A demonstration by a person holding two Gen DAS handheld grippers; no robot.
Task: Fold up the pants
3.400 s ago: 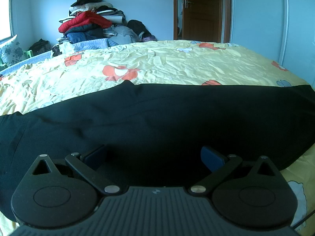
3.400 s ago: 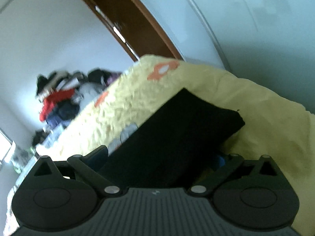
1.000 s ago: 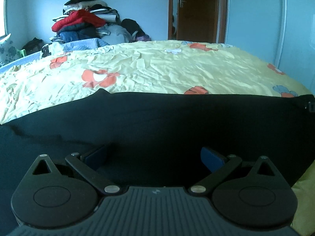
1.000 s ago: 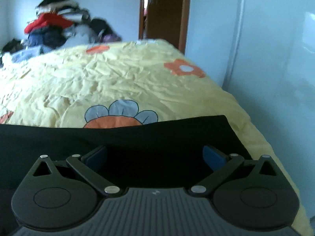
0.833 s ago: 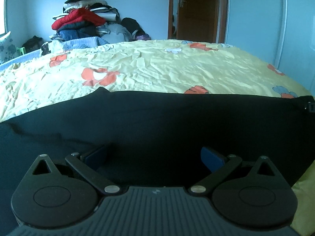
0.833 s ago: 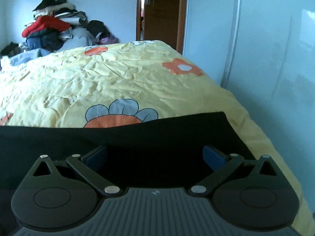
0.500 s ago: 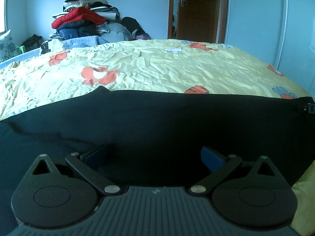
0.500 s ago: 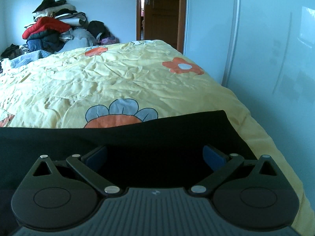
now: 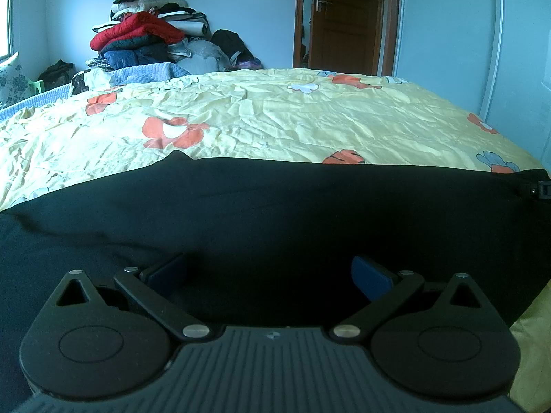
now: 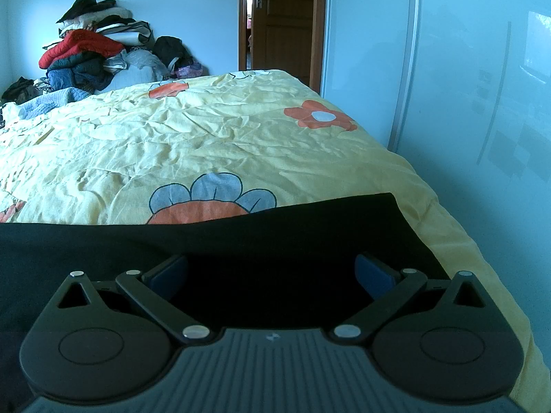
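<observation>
Black pants (image 9: 275, 206) lie flat across the near part of a yellow flowered bedspread (image 9: 275, 120). In the left wrist view my left gripper (image 9: 268, 270) is open just above the cloth near its middle, blue pads wide apart. The other gripper's tip (image 9: 540, 189) shows at the pants' far right edge. In the right wrist view my right gripper (image 10: 270, 270) is open over the pants' right end (image 10: 310, 234), whose corner lies near the bed's right edge.
A pile of clothes (image 9: 148, 44) is stacked against the far wall. A brown door (image 9: 344, 17) stands at the back. A white wardrobe (image 10: 465, 86) runs close along the bed's right side. A patterned pillow (image 9: 10, 82) is at far left.
The right gripper swung from a tilted view to level over the pants' right end. The pants lie flatter and straighter. In the last second both grippers have barely moved.
</observation>
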